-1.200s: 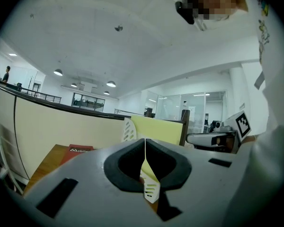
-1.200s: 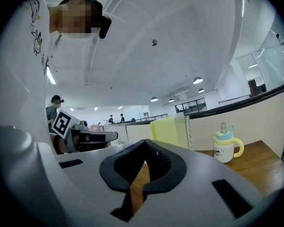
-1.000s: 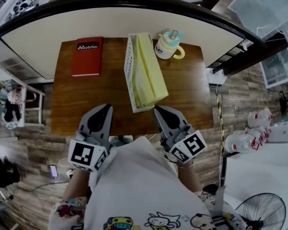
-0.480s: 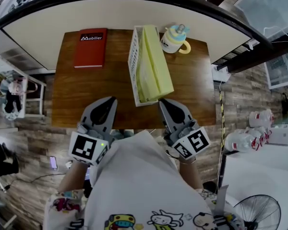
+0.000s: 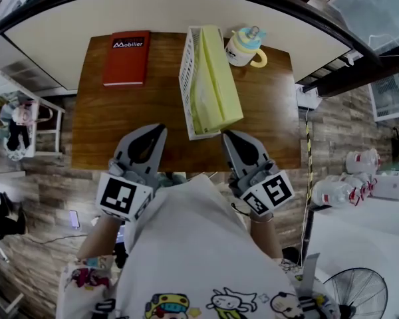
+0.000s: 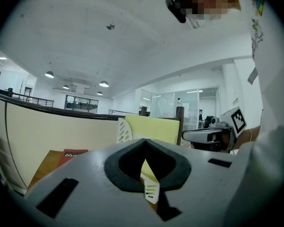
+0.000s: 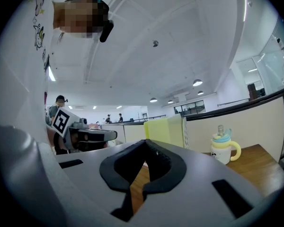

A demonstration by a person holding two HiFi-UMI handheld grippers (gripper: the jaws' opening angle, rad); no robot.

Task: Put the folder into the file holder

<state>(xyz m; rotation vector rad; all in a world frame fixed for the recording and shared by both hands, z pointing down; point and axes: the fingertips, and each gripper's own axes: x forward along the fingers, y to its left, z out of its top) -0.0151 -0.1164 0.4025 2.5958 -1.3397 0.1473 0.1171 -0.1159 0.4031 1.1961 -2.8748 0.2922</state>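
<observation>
Head view: left gripper [image 5: 157, 130] and right gripper [image 5: 228, 135] closed, empty, before file holder [image 5: 185, 78] with folder [image 5: 217, 78]; red book [image 5: 126, 60], mug [image 5: 243, 48] beside

Floor [image 5: 46, 178]: grey-brown wood planks are laid throughout.
Furniture: a brown wooden table [image 5: 120, 125] is set against a cream curved partition [image 5: 153, 12] — topped by a dark rail.
Ceiling: white; round lamps [image 6: 103, 84] are lit.
Far side: glass walls [image 6: 199, 105] are seen.

The brown wooden bench [image 5: 153, 115] carries a red book [image 5: 126, 58] lying flat at far left, a white file holder [image 5: 185, 78] in the middle, and a lidded mug [image 5: 243, 48] just right of it
</observation>
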